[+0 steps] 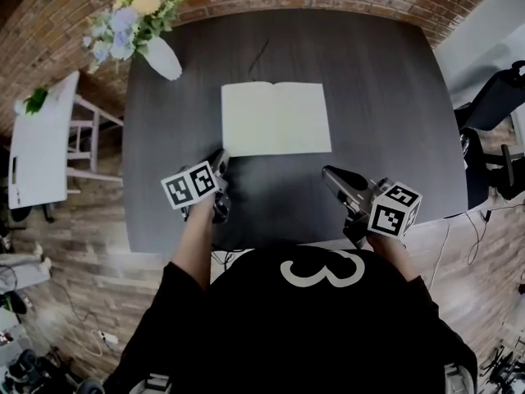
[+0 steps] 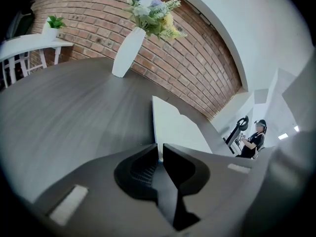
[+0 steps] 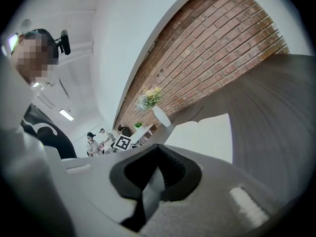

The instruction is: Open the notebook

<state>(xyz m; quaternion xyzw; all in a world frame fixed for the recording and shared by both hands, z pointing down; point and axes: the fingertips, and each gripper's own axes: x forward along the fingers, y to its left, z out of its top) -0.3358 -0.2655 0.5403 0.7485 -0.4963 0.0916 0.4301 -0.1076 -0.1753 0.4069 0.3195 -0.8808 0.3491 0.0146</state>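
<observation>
1. At lower centre of its own view, the left gripper (image 2: 160, 148) holds its jaws a narrow slit apart, pinching nothing.
2. Right gripper (image 3: 159, 151): jaws pressed together, empty.
3. Just beyond the left tips, the notebook (image 1: 275, 117) lies open, mid-frame on the dark table (image 1: 377, 72).

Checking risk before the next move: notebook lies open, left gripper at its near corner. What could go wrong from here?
1. The left gripper sits right at the notebook's near-left corner with its jaws barely apart; pulling away could snag or crease a page.
2. The vase stands on the table's far left, not far from the notebook; a wide left-hand swing might tip it.
</observation>
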